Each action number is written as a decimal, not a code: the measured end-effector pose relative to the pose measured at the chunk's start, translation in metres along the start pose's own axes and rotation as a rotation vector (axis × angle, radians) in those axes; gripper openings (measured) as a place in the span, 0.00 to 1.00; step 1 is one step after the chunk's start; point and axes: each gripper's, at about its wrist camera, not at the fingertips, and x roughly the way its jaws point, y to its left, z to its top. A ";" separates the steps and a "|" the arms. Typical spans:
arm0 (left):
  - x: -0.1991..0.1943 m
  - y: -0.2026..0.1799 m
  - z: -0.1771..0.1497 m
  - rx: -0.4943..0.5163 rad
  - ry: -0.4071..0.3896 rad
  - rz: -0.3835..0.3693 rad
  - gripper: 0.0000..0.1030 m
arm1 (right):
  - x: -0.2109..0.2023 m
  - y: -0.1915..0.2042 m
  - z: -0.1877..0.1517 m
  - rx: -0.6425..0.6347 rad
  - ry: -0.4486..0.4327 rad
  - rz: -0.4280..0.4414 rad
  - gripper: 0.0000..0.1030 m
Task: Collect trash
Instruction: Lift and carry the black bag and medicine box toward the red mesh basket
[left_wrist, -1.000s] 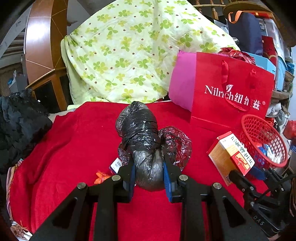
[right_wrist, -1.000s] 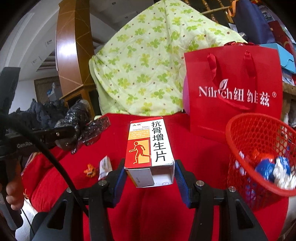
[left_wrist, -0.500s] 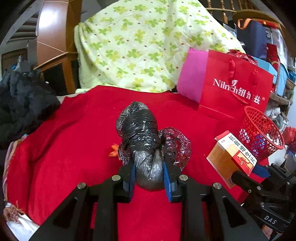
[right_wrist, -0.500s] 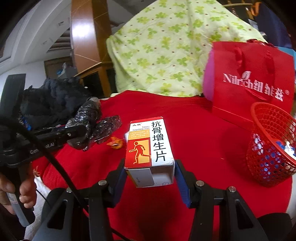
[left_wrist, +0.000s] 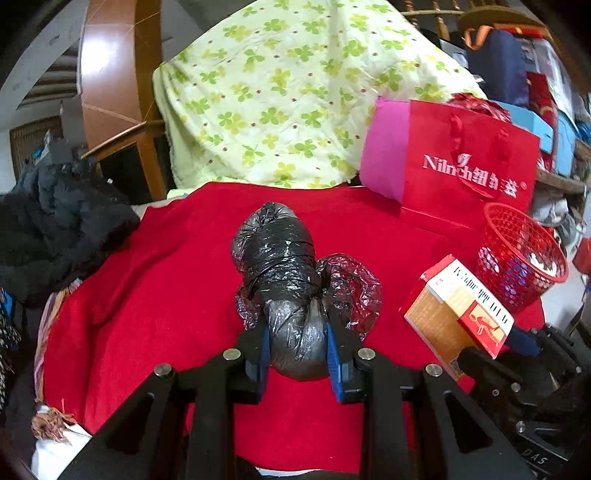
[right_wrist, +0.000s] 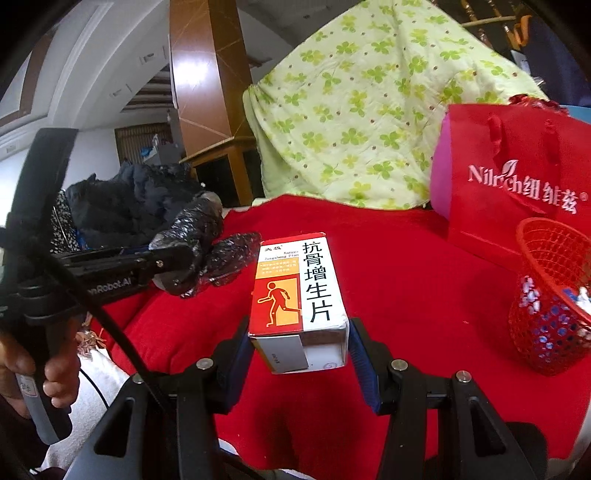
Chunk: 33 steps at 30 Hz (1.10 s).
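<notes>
Two hand-held grippers hang above a table draped in a red cloth (left_wrist: 155, 295), each carrying a piece of trash. The left gripper (left_wrist: 297, 345) has its fingers closed on the lower end of a knotted black plastic bag (left_wrist: 280, 266), the rest of the bundle jutting forward past the tips with a crumpled flap of film trailing at its right side. The right gripper (right_wrist: 299, 343) has its fingers pressed against the two long sides of a medicine box (right_wrist: 295, 291), gripped near its rear end and held clear of the cloth. A red mesh basket (right_wrist: 554, 295) stands at the right of the table, in front of a red gift bag (right_wrist: 517, 184) — it already holds several small wrappers and looks the likely place for both items.

The risks, judged from here: the bag is soft and pinched only at one end, so a quick swing could let it slide out or the loose flap catch on the basket rim. The box is light card held at one end — a hard squeeze may crush it, a slack one may let it tip forward. The two grippers are near each other and could collide at the small basket, which might topple.
</notes>
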 end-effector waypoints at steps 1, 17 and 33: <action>-0.002 -0.005 0.000 0.009 0.001 -0.006 0.27 | -0.005 -0.002 -0.001 -0.003 -0.009 -0.010 0.51; -0.003 -0.028 -0.009 0.079 0.090 -0.017 0.27 | -0.038 -0.020 0.004 0.041 -0.086 -0.025 0.51; -0.007 -0.039 -0.004 0.087 0.110 -0.020 0.27 | -0.063 -0.044 0.000 0.091 -0.154 -0.034 0.51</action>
